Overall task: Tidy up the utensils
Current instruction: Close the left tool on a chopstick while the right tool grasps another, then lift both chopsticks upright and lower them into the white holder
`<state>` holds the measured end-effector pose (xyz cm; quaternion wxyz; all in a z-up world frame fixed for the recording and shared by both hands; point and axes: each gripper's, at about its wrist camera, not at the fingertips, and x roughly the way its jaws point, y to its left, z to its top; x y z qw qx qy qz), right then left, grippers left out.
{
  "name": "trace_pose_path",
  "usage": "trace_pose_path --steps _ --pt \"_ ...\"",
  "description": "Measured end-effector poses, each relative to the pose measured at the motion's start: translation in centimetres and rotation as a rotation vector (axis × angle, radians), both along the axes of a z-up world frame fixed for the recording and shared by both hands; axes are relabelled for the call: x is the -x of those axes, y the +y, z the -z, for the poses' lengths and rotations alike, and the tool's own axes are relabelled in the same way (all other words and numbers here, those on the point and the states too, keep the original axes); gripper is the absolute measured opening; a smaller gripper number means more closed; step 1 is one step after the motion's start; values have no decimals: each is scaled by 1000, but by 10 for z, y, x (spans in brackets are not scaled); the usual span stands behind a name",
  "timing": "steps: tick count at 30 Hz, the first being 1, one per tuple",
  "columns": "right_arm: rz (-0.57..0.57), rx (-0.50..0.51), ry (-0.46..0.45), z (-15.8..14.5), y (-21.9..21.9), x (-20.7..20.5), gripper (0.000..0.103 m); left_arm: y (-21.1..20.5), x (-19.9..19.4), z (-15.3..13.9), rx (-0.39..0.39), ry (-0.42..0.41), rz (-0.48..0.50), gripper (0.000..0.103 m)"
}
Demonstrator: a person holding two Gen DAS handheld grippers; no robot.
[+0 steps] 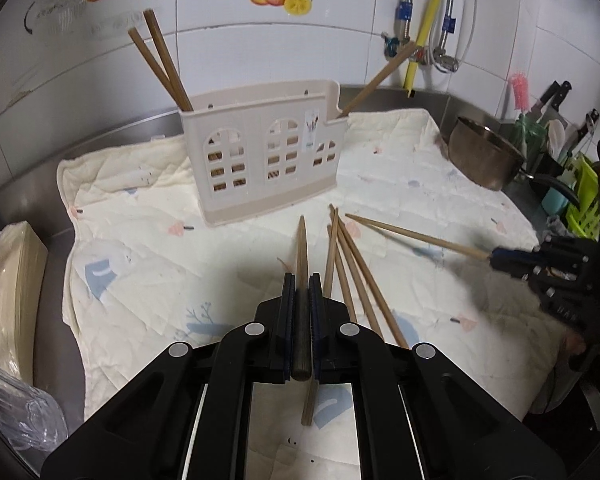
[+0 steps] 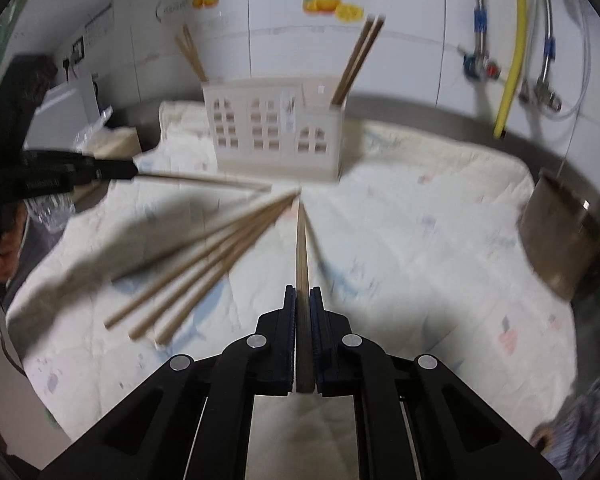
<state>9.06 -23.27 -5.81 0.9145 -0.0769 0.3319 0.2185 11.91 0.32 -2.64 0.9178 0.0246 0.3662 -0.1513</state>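
both grippers lifting one chopstick each toward the holder

quilted cloth (image 1: pixel 148 240) covers the counter; beige utensil holder (image 1: pixel 260 160) stands at the far side, chopsticks already in its left and right ends. loose chopsticks (image 1: pixel 352 276) lie near centre. left gripper (image 1: pixel 302 280) is pressed together, pinching a left chopstick (image 1: pixel 301 244); right gripper (image 2: pixel 303 292) likewise pinches a right chopstick (image 2: pixel 301 248). judged step: carry. next calls for tipping each stick upright over a compartment.

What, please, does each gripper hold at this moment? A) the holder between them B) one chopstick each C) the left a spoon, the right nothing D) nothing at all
B: the left gripper and the right gripper each clamp a single wooden chopstick.
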Motion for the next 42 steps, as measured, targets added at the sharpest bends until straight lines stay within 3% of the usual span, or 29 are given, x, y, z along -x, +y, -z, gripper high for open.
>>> trace_pose_path --steps 8,19,31,42 --pt "-21 -57 -95 -45 1 -13 7 1 -5 -23 17 -39 -9 6" --pt "-59 -100 -144 -89 6 -38 7 5 -19 -59 35 -91 -18 5" --pt "-114 -98 -184 -153 0 -63 7 11 -37 -132 59 -206 -27 5" --pt "-112 -100 -203 -180 -8 -80 7 15 -72 -201 66 -363 -98 5"
